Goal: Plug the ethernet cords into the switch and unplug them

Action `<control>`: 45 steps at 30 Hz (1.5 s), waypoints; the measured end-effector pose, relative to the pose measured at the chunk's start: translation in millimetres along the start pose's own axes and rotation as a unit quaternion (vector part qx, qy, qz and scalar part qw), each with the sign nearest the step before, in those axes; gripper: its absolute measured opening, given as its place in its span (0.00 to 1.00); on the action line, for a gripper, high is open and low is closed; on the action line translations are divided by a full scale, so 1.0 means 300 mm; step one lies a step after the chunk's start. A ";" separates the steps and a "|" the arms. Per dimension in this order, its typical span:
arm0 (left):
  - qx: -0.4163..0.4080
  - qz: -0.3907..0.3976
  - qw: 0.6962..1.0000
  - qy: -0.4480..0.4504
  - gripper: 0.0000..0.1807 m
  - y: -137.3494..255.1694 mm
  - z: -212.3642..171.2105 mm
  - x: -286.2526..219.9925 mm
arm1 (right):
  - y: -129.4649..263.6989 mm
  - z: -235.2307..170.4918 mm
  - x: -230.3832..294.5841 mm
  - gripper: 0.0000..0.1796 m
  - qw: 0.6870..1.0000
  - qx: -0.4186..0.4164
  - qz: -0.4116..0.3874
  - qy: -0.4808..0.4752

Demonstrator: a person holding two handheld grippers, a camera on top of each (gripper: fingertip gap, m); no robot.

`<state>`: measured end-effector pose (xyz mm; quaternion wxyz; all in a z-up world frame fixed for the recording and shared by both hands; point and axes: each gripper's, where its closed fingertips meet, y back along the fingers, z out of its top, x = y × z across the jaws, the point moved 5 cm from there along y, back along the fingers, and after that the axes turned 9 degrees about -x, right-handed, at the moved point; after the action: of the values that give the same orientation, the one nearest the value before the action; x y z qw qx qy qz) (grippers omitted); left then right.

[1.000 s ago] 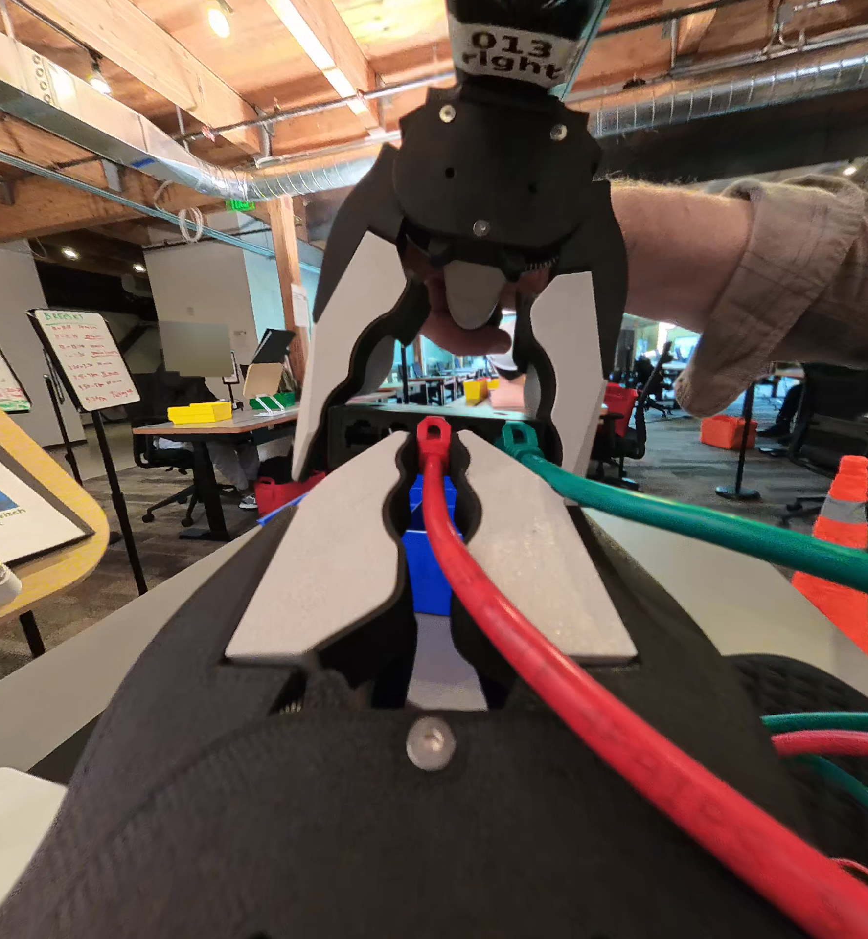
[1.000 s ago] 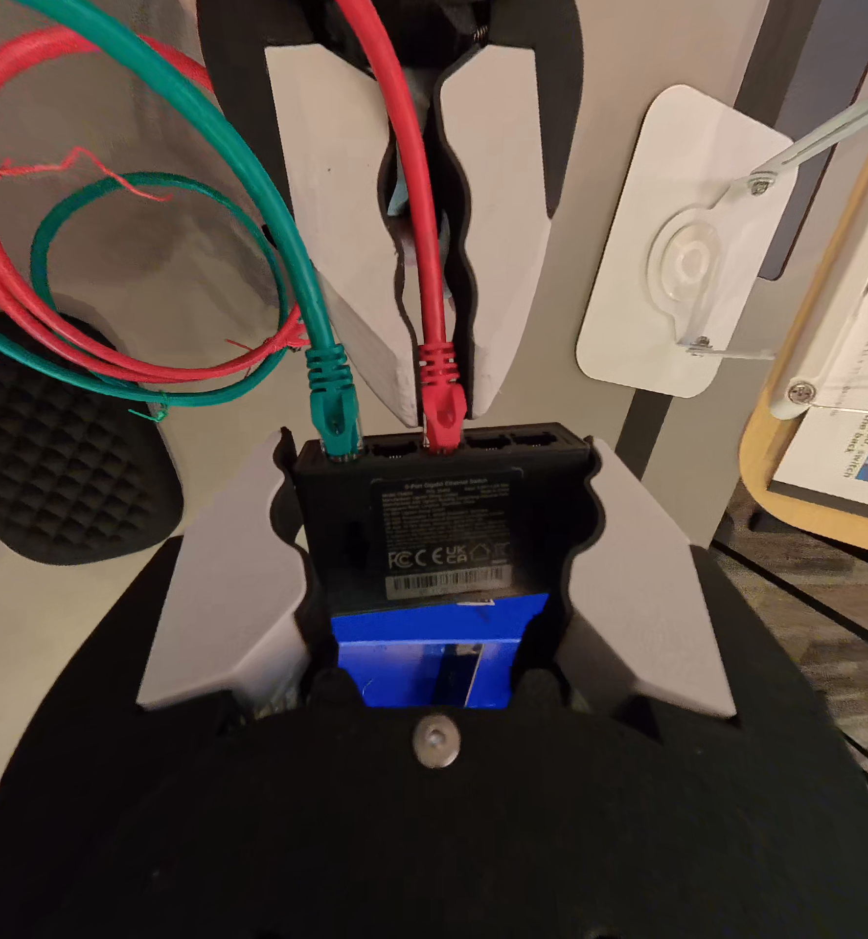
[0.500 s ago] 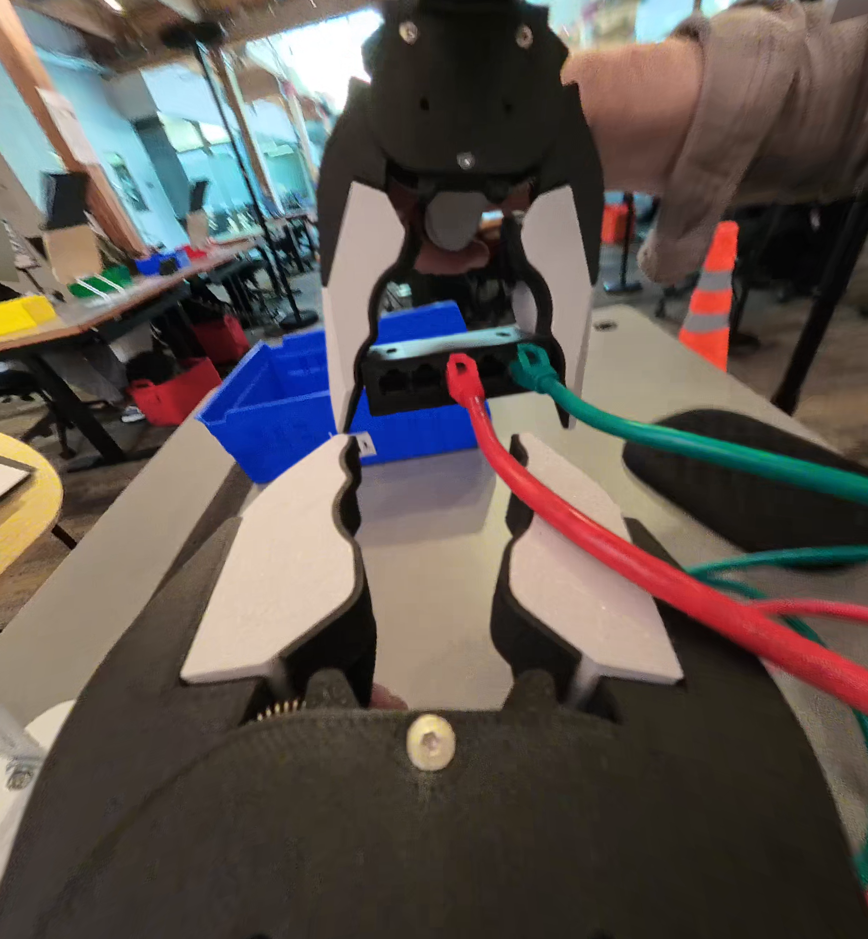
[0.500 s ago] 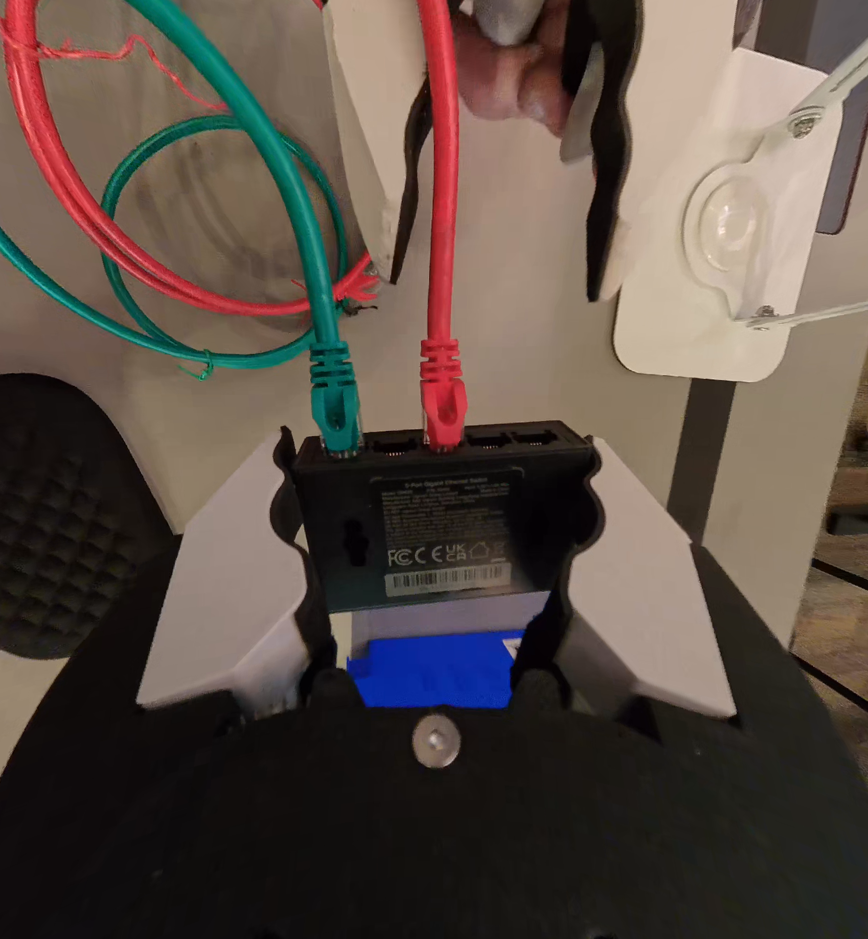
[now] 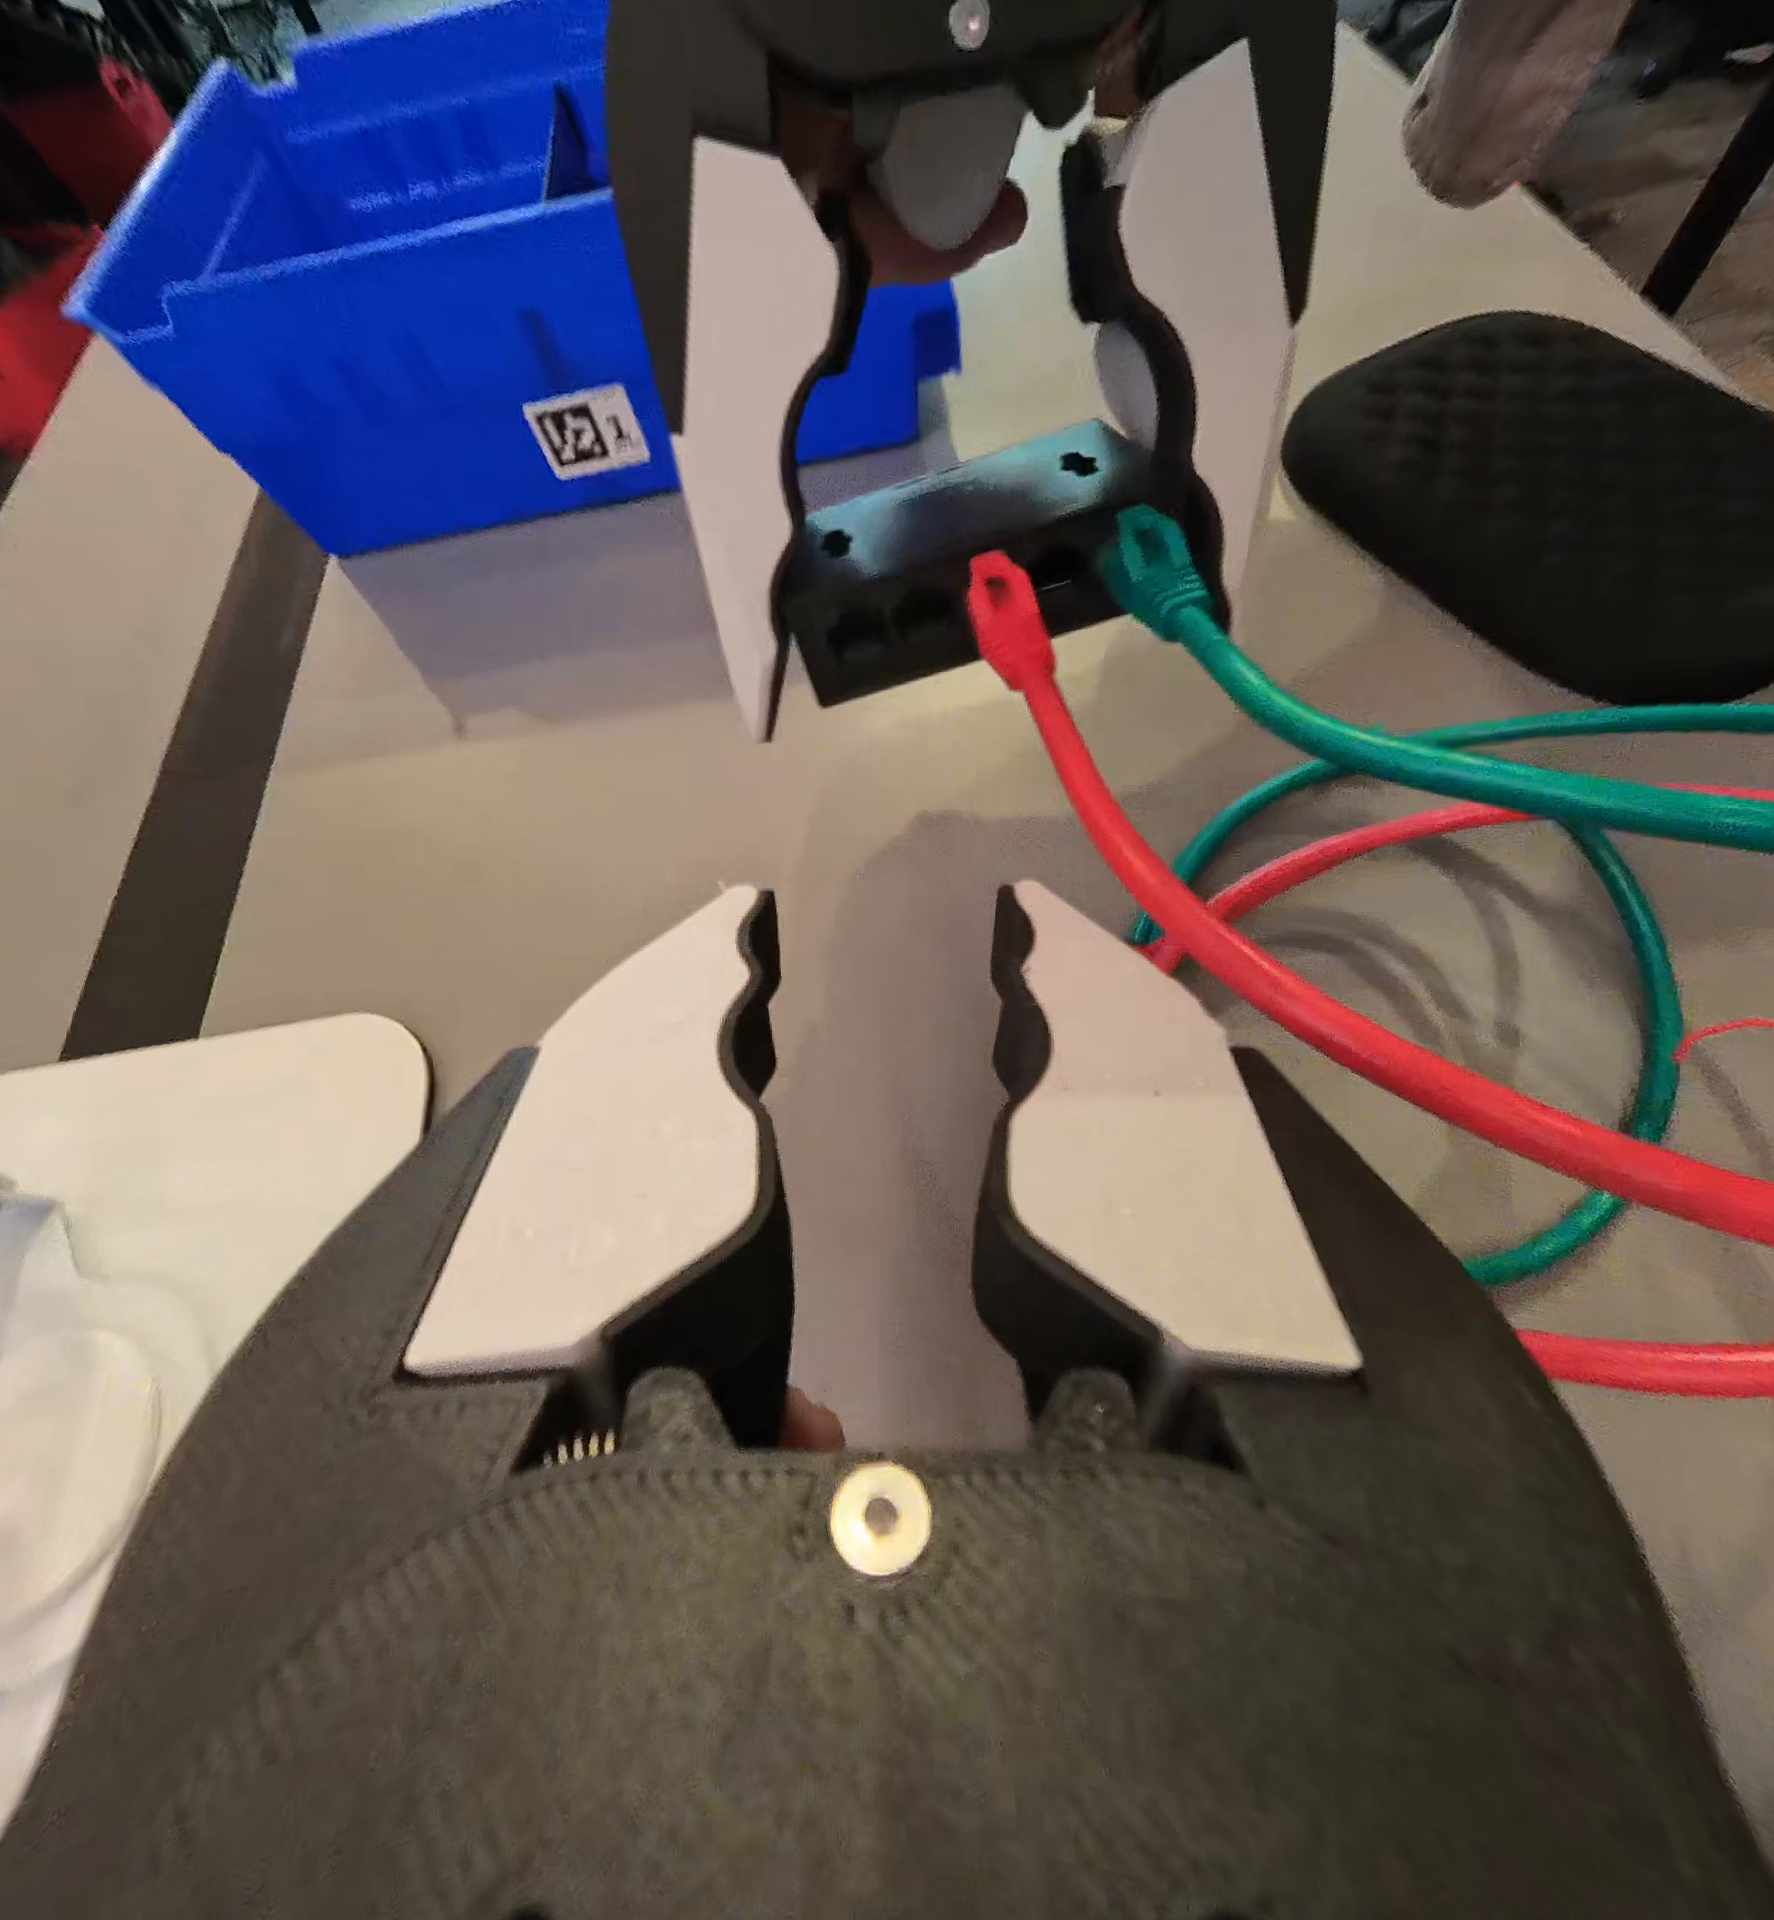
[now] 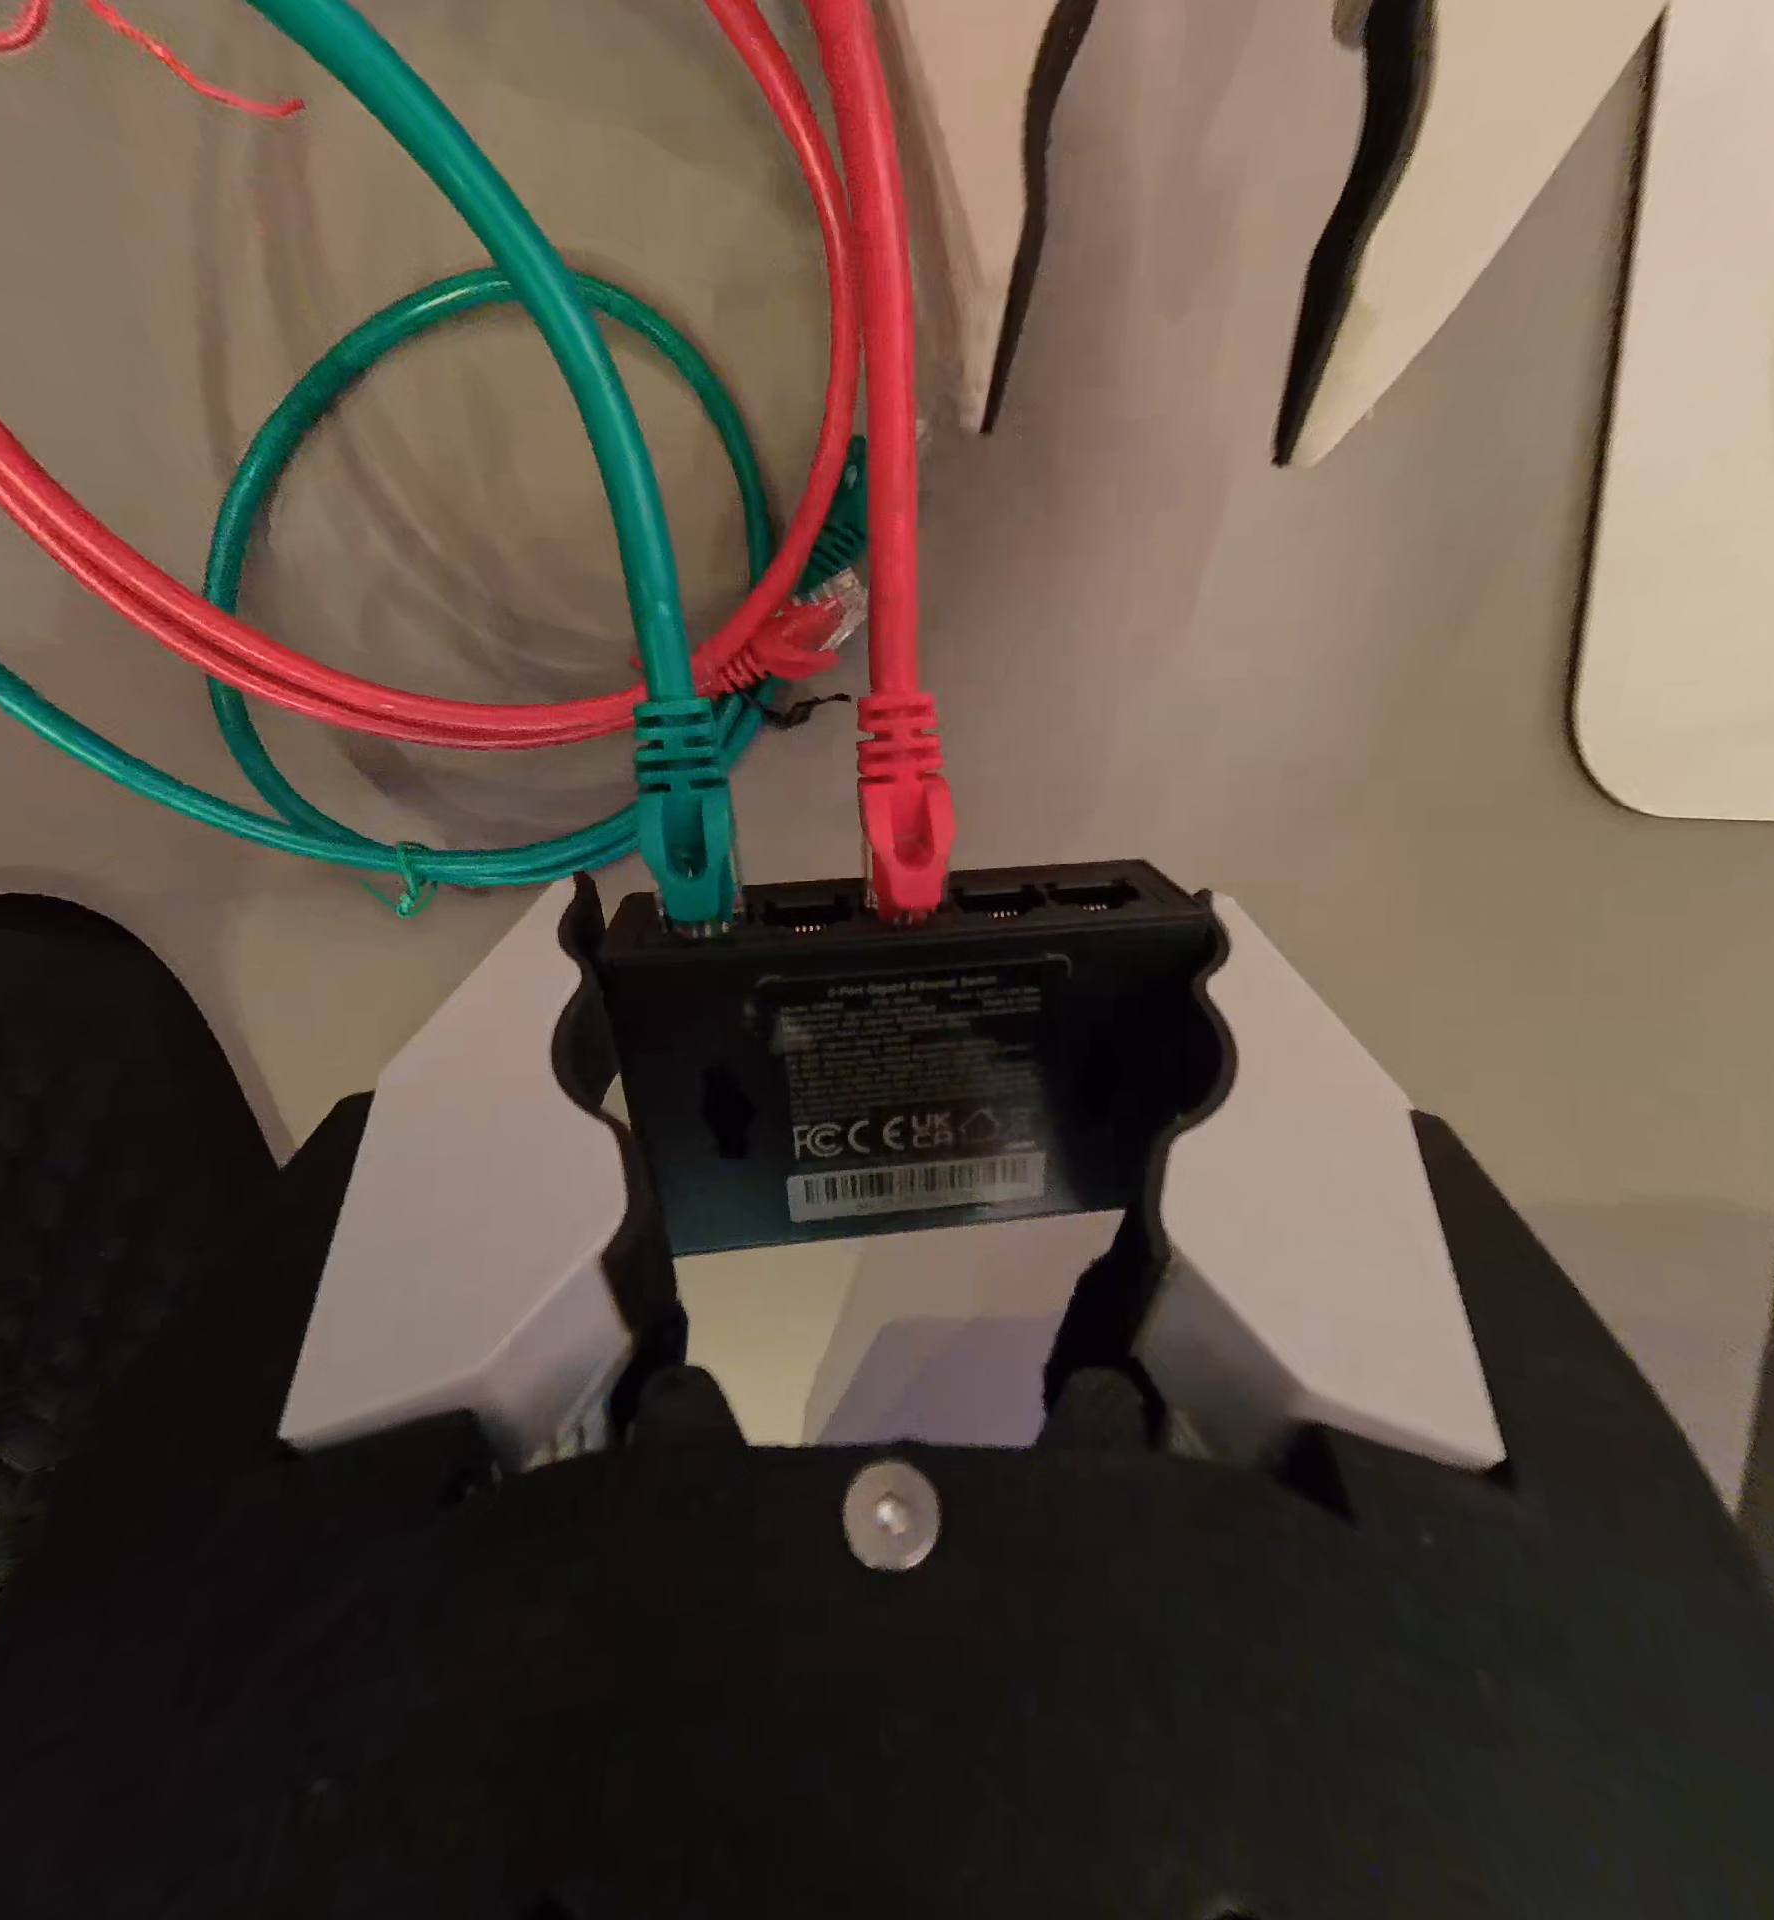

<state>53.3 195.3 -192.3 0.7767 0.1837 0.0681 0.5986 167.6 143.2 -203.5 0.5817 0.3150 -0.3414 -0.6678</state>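
Observation:
My right gripper (image 6: 893,935) is shut on the black switch (image 6: 904,1081), its pads pressing on the two short sides. A green cord (image 6: 685,800) sits in the leftmost port and a red cord (image 6: 904,790) in the third port. In the left wrist view the switch (image 5: 966,561) hangs above the table in the right gripper, with the red plug (image 5: 1008,613) and green plug (image 5: 1153,571) in it. My left gripper (image 5: 878,914) is open and empty, drawn back from the switch, and the red cord passes to its right. It also shows in the right wrist view (image 6: 1143,312).
A blue bin (image 5: 395,312) stands behind the switch. A black padded mat (image 5: 1569,499) lies at the right. A white plate with a clear holder (image 5: 166,1143) lies at the left. Coils of red and green cord (image 6: 343,582) lie on the grey table (image 5: 509,831). About 8 centimetres separates my left fingertips from my right.
My left gripper let go of the red cord, opened and drew back from the switch, then narrowed a little. The right gripper kept the switch and tipped down toward the table.

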 end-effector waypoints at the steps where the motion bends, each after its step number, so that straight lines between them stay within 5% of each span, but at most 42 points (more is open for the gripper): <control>1: 0.010 0.005 1.000 -0.001 0.22 -0.001 -0.012 0.005 | -0.014 -0.010 0.003 0.60 1.000 0.001 0.004 -0.004; 19: 0.034 0.045 0.998 -0.007 0.21 -0.027 -0.048 0.043 | -0.178 -0.103 0.033 0.60 0.995 0.092 0.025 0.014; 30: 0.053 0.186 0.979 -0.058 0.27 -0.055 -0.033 0.125 | -0.130 -0.082 0.040 0.68 0.993 0.107 0.047 0.008; 34: 0.050 0.249 0.965 -0.065 0.29 -0.038 -0.024 0.166 | -0.046 -0.021 0.016 0.70 0.996 0.078 0.033 0.005; 45: 0.023 0.328 0.943 -0.054 0.28 0.036 -0.006 0.223 | 0.190 0.273 -0.211 0.62 0.973 -0.213 -0.084 -0.005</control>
<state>61.3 261.8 -182.4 0.5354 0.2454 -0.0240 0.8078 140.5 208.2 -108.6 0.5755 0.2083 -0.1661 -0.7732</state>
